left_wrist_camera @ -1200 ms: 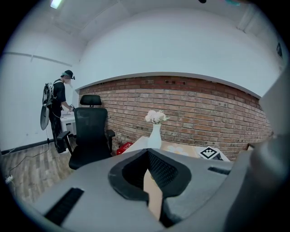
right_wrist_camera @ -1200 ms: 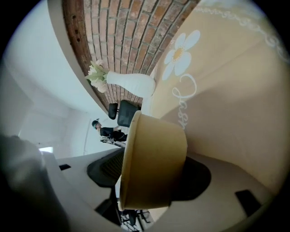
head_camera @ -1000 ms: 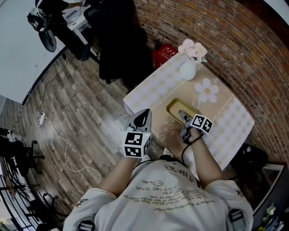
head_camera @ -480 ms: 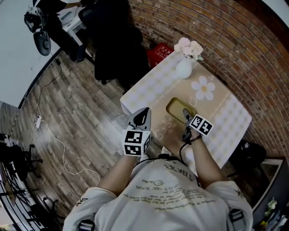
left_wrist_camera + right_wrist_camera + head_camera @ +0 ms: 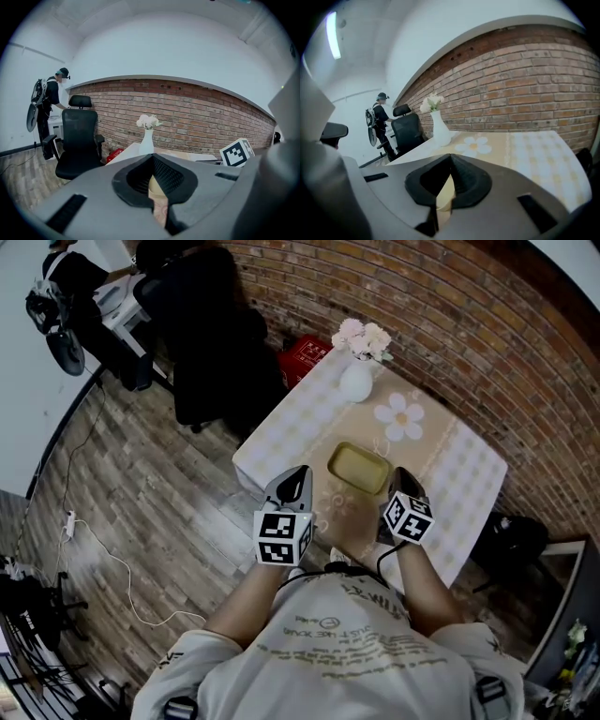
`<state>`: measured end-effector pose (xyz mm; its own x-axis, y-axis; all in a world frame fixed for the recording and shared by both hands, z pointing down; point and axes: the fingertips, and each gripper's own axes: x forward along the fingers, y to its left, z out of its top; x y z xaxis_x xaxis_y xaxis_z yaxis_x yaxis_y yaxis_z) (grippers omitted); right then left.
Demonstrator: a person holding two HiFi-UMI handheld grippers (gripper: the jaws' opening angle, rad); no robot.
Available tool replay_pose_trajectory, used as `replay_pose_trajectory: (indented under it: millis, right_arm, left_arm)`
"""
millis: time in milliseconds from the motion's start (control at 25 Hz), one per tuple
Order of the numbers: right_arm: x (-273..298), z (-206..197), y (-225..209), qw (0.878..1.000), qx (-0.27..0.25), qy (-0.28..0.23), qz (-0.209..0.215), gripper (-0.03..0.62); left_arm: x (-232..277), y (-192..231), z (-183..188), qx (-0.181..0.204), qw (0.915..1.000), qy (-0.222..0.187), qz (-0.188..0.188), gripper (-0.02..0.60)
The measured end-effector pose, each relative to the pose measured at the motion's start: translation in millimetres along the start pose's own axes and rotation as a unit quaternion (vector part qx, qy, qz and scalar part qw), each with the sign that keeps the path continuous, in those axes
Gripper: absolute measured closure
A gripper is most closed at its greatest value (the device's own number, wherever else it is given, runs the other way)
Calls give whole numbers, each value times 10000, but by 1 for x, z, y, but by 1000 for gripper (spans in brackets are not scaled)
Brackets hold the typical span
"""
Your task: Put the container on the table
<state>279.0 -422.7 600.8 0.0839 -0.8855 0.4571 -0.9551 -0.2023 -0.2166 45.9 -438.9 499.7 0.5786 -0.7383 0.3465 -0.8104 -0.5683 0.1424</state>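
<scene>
Right gripper [image 5: 401,482] lifted off container [image 5: 358,468], jaws together

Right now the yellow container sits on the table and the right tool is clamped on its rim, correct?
Not quite. The yellow container does sit on the table, but the right tool is not clamped on its rim. The right gripper view shows its jaws shut together with nothing between them, and the head view shows it beside the container.
</scene>
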Motion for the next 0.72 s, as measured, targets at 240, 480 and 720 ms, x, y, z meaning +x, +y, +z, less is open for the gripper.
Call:
replay_pose_trajectory:
  millis: [240, 480, 720]
  right_arm:
    - [-39, 40, 22, 9981, 101, -612, 30, 591]
    - [-86, 73, 57, 9931, -224, -1131, 200, 592]
    - [-128, 64, 87, 9878, -582, -1424, 229, 592]
  left_arm:
    - [-2, -15, 4, 116, 9994, -41, -335, 577]
    - [-13, -27, 4, 229, 9976, -80, -651, 577]
    - [-29, -37, -4, 353, 9942, -46, -1014, 577]
